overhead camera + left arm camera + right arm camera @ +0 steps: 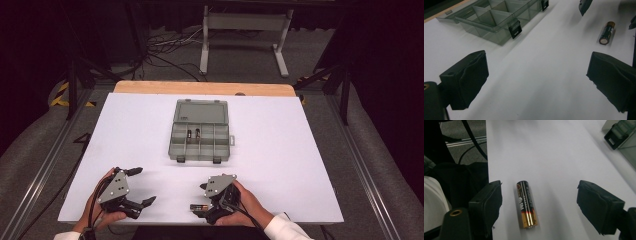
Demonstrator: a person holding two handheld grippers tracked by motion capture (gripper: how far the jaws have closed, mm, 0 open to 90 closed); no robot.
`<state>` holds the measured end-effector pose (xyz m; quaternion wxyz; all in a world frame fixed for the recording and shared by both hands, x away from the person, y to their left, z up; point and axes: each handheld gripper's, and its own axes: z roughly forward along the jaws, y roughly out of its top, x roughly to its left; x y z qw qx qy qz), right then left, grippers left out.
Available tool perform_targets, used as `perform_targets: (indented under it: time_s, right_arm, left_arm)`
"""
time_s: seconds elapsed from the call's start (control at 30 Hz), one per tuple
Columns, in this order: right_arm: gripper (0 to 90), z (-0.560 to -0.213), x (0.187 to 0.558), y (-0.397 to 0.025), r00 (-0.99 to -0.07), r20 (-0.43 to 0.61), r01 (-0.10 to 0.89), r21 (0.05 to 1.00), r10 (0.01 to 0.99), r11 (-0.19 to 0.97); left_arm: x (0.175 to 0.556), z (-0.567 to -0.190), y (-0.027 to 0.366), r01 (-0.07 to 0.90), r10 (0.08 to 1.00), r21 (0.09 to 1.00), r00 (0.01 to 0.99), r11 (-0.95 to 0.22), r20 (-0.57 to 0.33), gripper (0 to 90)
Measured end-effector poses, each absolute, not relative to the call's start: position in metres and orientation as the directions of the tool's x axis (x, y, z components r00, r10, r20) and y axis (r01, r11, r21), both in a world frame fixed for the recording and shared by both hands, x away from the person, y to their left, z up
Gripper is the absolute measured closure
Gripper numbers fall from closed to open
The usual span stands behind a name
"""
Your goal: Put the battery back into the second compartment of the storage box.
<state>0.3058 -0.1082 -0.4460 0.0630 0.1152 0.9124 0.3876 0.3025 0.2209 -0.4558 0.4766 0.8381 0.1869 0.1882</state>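
Note:
A black and gold battery [526, 203] lies on the white table [280, 150] between the jaws of my right gripper [541, 206], nearer its left jaw and untouched. That gripper [201, 197] stands open at the front edge, with the battery [196, 205] just beside its lower finger. My left gripper [144, 186] is open with nothing in it at the front left. In the left gripper view its jaws [537, 80] frame bare table, and the battery [607, 33] lies farther off at the right. A grey compartment box [200, 132] sits open mid-table with two batteries [193, 134] in one compartment.
The box [496, 17] has black latches on its near wall, one of them [614, 135] in the right gripper view's top corner. A wooden strip [205, 88] runs along the table's far edge. Cables and a white stand [245, 30] lie on the floor beyond.

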Motion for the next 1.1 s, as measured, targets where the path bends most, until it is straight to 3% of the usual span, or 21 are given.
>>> perform_targets:
  time_s: [0.27,0.5,1.1]
  right_arm:
    - [20.0,-0.451,0.307,-0.106,-0.966,-0.026,0.163,0.713,0.259,0.682]
    - [25.3,-0.456,0.308,-0.105,-0.968,-0.021,0.163,0.701,0.249,0.694]
    - [62.1,-0.455,0.308,-0.105,-0.978,-0.023,0.14,0.67,0.209,0.729]
  left_arm:
    - [0.303,-0.456,0.221,0.133,0.492,0.869,0.86,-0.477,0.138,4.1]
    - [0.303,-0.456,0.22,0.134,0.492,0.868,0.86,-0.478,0.138,4.1]
    - [0.303,-0.456,0.221,0.134,0.491,0.868,0.86,-0.479,0.138,4.2]
